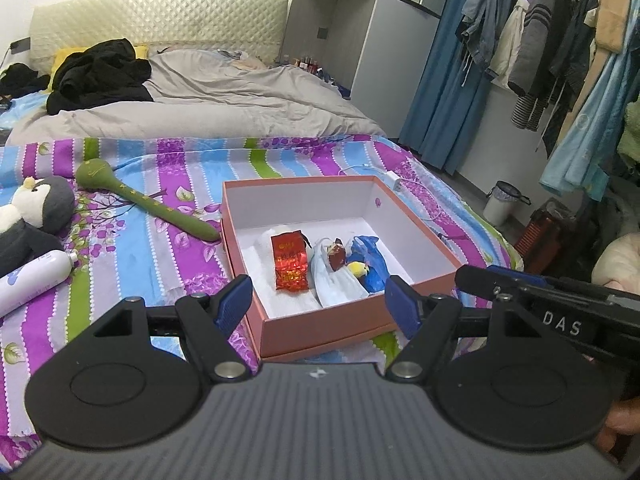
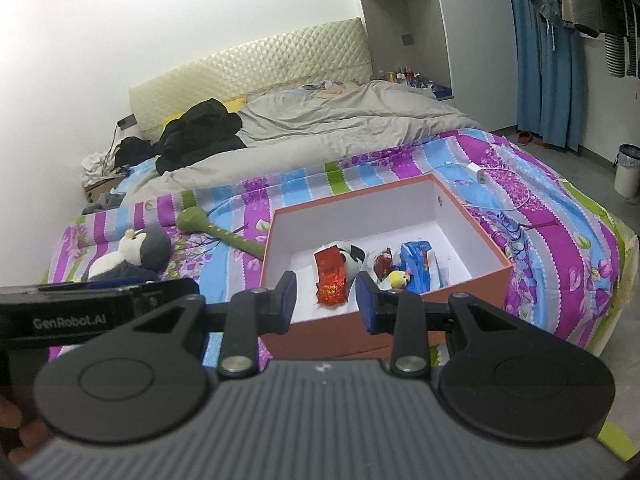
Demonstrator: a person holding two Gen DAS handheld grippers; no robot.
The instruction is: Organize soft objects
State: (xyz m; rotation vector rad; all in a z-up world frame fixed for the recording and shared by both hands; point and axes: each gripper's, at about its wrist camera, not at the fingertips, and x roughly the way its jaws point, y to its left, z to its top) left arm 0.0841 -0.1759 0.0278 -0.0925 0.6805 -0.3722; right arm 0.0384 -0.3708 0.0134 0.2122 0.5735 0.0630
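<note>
- Holding both tools above the near edge of the bed, you point them down at a shallow square cardboard box [image 1: 320, 336] with salmon-pink outer walls and a smooth white lining.
- Your left gripper [image 1: 318, 304] has its blue ribbed pads spread wide, with nothing between them.
- Your right gripper [image 2: 326, 300] keeps its pads closer together but still apart; they grasp nothing.
- Inside the box lie a crinkly, shiny red foil packet [image 1: 290, 262], a pale blue pleated face mask [image 1: 336, 286], a small dark red wrapper [image 1: 337, 256], a glossy blue plastic bag [image 1: 370, 264] and a round fuzzy yellow chick toy [image 1: 357, 268].
- From the right wrist view, a black-and-white plush piece [image 2: 354, 260] sits behind the foil packet.
- Outside the box, on the striped floral sheet [image 1: 160, 248], rest a long green club-shaped soft toy [image 1: 140, 200] with a bulbous head, a grey-and-white plush penguin [image 1: 36, 216] and a smooth white cylindrical bottle [image 1: 32, 276].
- A rumpled grey duvet [image 1: 224, 100] and a heap of black clothing [image 1: 100, 76] lie farther back, before a quilted cream headboard [image 1: 160, 20].
</note>
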